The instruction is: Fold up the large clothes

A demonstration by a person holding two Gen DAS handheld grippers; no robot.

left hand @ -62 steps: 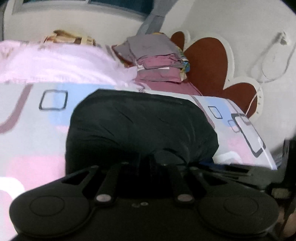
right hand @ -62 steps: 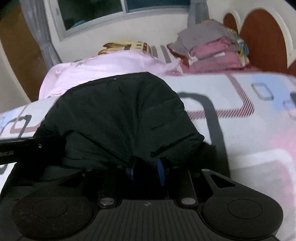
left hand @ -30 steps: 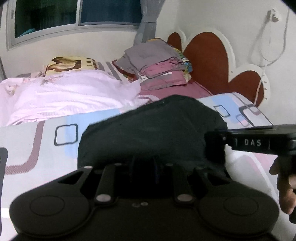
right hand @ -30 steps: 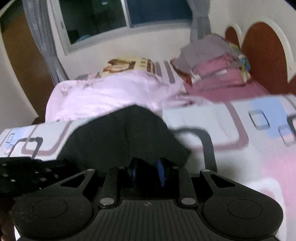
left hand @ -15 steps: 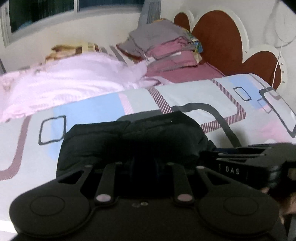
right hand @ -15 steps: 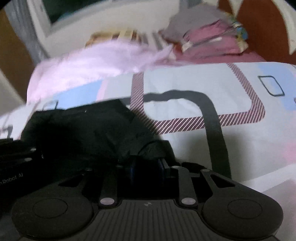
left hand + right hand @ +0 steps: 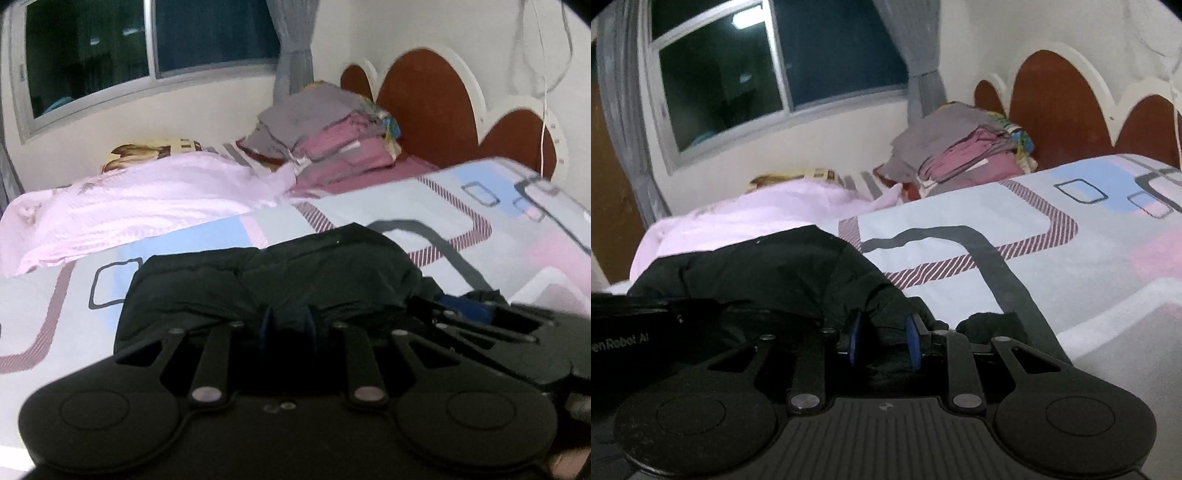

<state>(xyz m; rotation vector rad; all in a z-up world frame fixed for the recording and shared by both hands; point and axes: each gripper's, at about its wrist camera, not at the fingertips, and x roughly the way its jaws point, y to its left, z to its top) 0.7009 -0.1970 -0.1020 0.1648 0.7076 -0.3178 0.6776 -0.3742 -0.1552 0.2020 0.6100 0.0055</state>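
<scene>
One black garment (image 7: 295,280), two claws (image 7: 286,328) (image 7: 882,341), one folded pile (image 7: 328,144)

Dim indoor light, soft blur, fisheye-bent edges with dark corners.

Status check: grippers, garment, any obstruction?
Left gripper and right gripper both shut on black garment. Garment bunched on the bedspread. Nothing in the way.
</scene>
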